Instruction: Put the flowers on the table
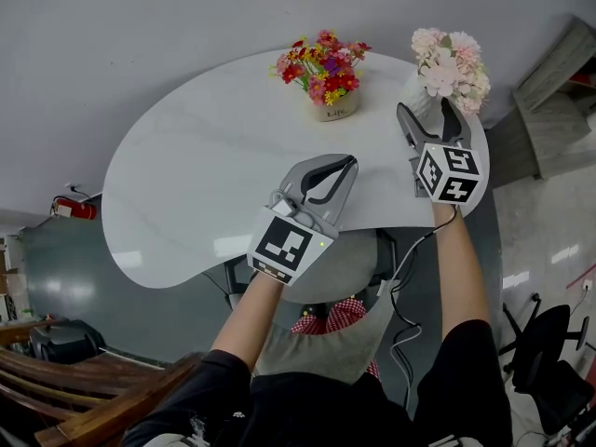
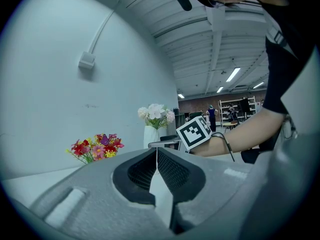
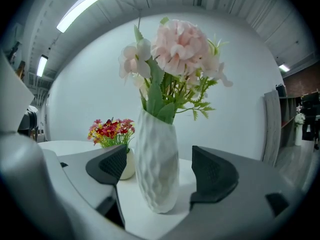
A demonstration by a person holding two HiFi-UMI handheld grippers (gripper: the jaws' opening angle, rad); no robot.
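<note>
Pink flowers [image 1: 452, 63] stand in a white ribbed vase [image 3: 157, 164] on the round white table [image 1: 186, 184], near its right edge. My right gripper [image 1: 426, 110] is open, one jaw on each side of the vase with a gap to both. In the right gripper view the right gripper [image 3: 161, 169] frames the upright vase. A small pot of red and yellow flowers [image 1: 321, 73] stands at the table's far middle. My left gripper [image 1: 350, 162] hovers over the table's near edge, shut and empty. In its own view the left gripper [image 2: 157, 151] points at both bouquets [image 2: 97, 146].
A grey cabinet [image 1: 559, 73] stands right of the table. A black office chair [image 1: 549, 361] is at the lower right, wooden chair backs [image 1: 56, 380] at the lower left. A red object [image 1: 74, 209] lies by the wall on the left.
</note>
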